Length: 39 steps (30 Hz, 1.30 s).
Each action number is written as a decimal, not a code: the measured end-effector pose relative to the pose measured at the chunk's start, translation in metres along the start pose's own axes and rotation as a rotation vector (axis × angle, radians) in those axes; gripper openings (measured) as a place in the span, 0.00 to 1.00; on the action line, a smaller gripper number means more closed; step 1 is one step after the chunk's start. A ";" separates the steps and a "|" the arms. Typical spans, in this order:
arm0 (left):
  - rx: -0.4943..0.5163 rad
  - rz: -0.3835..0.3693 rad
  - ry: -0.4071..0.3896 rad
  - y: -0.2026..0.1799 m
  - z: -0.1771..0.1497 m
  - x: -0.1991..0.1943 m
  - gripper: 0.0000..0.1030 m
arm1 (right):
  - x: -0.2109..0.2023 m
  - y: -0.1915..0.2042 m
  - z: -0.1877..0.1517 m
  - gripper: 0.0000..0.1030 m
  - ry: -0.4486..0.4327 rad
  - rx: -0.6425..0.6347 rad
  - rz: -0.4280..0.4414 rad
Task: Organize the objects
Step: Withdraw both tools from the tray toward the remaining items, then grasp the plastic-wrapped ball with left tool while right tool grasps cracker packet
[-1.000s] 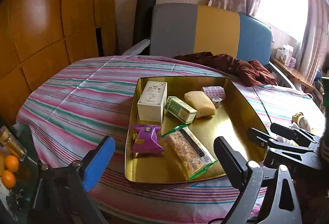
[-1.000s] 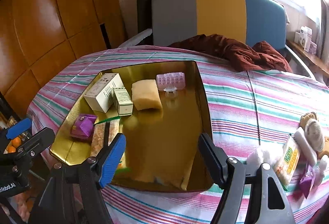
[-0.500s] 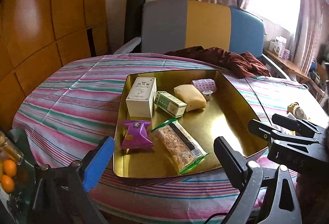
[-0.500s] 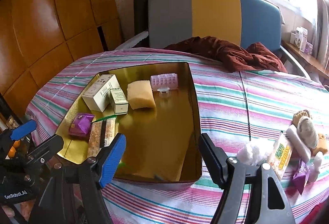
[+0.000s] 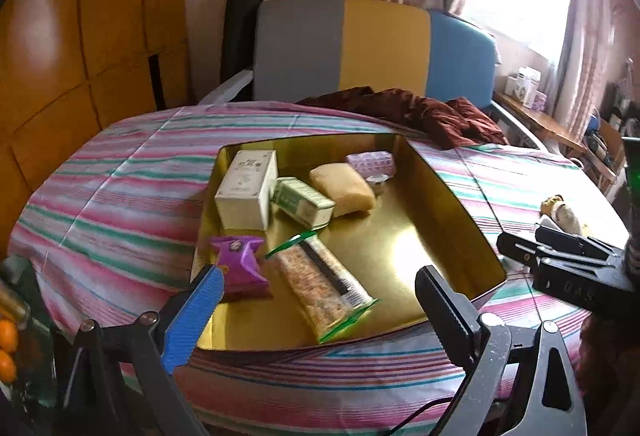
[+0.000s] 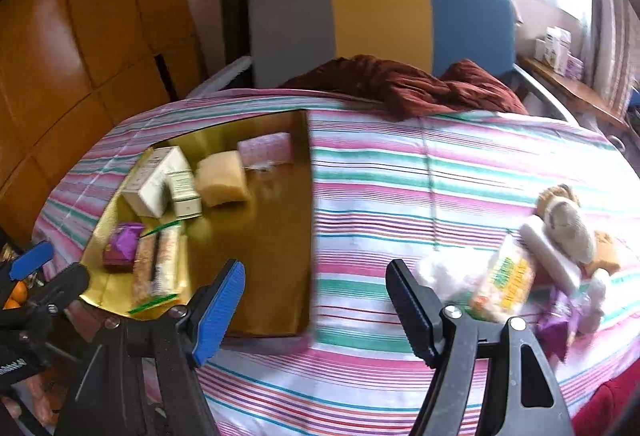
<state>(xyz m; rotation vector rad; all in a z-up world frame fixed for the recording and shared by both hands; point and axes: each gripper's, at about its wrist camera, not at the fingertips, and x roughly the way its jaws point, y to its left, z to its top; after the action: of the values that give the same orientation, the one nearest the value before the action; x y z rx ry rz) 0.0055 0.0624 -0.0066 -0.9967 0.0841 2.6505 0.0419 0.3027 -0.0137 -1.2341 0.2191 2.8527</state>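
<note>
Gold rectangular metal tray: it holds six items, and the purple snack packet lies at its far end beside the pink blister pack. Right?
Not quite. The purple snack packet lies at the near end of the gold rectangular metal tray, beside the long cracker pack, as the left wrist view shows.

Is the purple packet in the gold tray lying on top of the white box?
No, the purple packet lies on the gold tray floor, nearer the camera than the white box.

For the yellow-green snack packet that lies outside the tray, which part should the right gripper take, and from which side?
Probably across the short width of the yellow-green snack packet, near its middle, coming from above. It lies flat on the striped cloth, tilted, with white fluff on one side and a white roll on the other, so its ends are crowded. The right gripper is open.
</note>
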 end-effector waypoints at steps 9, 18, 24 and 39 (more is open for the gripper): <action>0.144 -0.112 -0.012 -0.045 0.014 -0.001 0.94 | -0.013 -0.083 0.008 0.72 0.032 0.172 -0.075; 0.295 -0.203 -0.020 -0.098 0.022 0.004 0.93 | -0.046 -0.189 -0.002 0.72 0.022 0.387 -0.198; 0.391 -0.310 0.017 -0.146 0.035 0.020 0.72 | -0.054 -0.223 -0.017 0.72 0.034 0.489 -0.160; 0.553 -0.365 0.323 -0.259 0.031 0.120 0.57 | -0.050 -0.218 -0.018 0.72 0.019 0.472 -0.080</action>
<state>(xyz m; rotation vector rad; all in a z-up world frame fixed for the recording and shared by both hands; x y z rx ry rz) -0.0207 0.3455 -0.0482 -1.0988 0.6068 1.9553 0.1063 0.5174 -0.0156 -1.1349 0.7702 2.5087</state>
